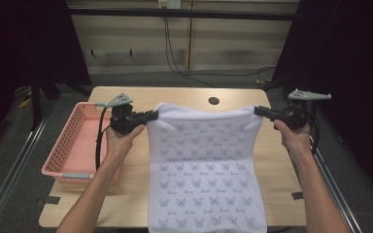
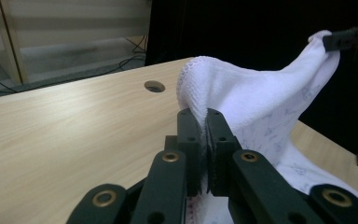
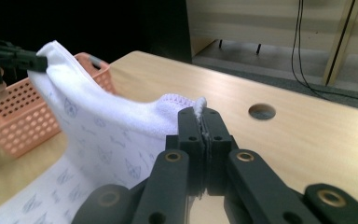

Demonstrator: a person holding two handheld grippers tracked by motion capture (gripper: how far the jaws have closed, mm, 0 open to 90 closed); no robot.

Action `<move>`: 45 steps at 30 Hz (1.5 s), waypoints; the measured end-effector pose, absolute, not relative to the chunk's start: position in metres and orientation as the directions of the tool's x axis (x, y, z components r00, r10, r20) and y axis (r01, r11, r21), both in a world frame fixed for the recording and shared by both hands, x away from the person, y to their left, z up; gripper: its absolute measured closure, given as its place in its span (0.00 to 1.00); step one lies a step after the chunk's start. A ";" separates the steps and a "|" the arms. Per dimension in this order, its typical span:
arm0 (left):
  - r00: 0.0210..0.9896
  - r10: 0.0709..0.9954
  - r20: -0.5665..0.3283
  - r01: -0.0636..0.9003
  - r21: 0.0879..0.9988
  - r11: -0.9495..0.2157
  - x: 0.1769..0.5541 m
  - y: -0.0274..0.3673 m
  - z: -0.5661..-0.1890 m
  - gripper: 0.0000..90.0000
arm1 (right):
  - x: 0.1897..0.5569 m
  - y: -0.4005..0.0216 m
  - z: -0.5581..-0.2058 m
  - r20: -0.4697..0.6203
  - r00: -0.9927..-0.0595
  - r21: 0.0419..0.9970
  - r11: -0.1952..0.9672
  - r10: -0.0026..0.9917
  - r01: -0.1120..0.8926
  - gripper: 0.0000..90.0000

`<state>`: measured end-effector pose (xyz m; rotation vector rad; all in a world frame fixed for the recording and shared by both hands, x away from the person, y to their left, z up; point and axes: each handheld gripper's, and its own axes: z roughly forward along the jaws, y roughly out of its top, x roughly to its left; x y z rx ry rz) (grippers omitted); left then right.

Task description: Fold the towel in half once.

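Claw [image 1: 151, 115] on the left and right claw [image 1: 258, 111] are each clamped on a towel [image 1: 204, 170] corner; equal height and tension should be kept above the bench [image 1: 184, 94].

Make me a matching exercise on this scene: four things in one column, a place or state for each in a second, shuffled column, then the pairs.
1. white towel with blue prints
2. pink plastic basket
3. left gripper
4. round hole in the wooden table

A. at the table's left edge
B. beyond the towel's lifted edge
C. stretched between both grippers
D. shut on the towel's left corner

Pairs: 1-C, 2-A, 3-D, 4-B
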<state>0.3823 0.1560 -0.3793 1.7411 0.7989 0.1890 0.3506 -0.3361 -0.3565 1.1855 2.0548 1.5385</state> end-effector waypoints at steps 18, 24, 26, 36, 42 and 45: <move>0.797 0.511 -0.323 0.515 0.806 -0.293 0.251 0.170 -0.449 0.96 | 0.208 -0.330 -0.432 0.269 -0.653 0.802 0.212 0.707 0.559 0.99; 0.769 0.533 -0.353 0.578 0.741 -0.342 0.229 0.170 -0.478 0.96 | 0.188 -0.319 -0.462 0.287 -0.621 0.705 0.277 0.730 0.653 0.99; 0.779 0.526 -0.340 0.575 0.721 -0.386 0.225 0.166 -0.483 0.96 | 0.187 -0.315 -0.471 0.289 -0.619 0.687 0.291 0.730 0.666 0.99; 0.787 0.515 -0.339 0.589 0.660 -0.466 0.237 0.157 -0.498 0.96 | 0.194 -0.308 -0.488 0.268 -0.625 0.633 0.354 0.734 0.688 0.99; 0.803 0.518 -0.293 0.557 0.676 -0.482 0.247 0.155 -0.499 0.96 | 0.198 -0.305 -0.493 0.256 -0.612 0.623 0.356 0.749 0.696 0.99; 0.784 0.539 -0.308 0.578 0.680 -0.452 0.263 0.153 -0.501 0.97 | 0.202 -0.302 -0.492 0.218 -0.605 0.630 0.363 0.766 0.686 0.99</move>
